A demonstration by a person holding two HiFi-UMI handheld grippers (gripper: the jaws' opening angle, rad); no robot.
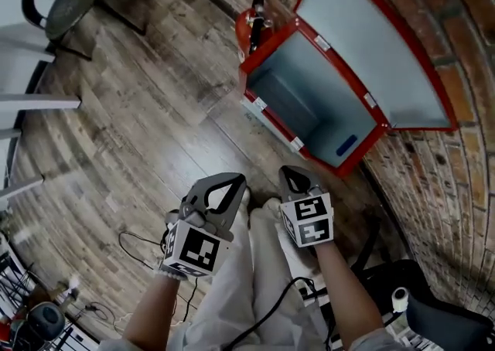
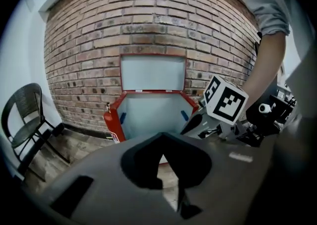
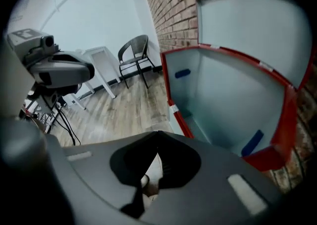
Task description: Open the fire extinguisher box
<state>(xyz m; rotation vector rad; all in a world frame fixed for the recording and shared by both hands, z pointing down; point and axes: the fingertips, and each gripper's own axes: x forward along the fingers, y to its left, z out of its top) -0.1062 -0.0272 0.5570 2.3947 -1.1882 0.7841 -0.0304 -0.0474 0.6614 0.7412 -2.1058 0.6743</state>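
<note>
Against brick wall (image 1: 433, 179), box (image 1: 325, 102) open; left gripper (image 1: 230, 181), right gripper (image 1: 291, 174) closed, apparently empty, well apart.

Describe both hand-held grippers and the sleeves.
The left hand-held gripper and right hand-held gripper are grey pointed shells with dark cut-outs. Each carries a white cube of black square markers. A black cable trails below. Grey sleeve, rolled up.

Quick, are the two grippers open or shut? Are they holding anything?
Left gripper: closed, holding nothing.
Right gripper: closed, holding nothing.
</note>
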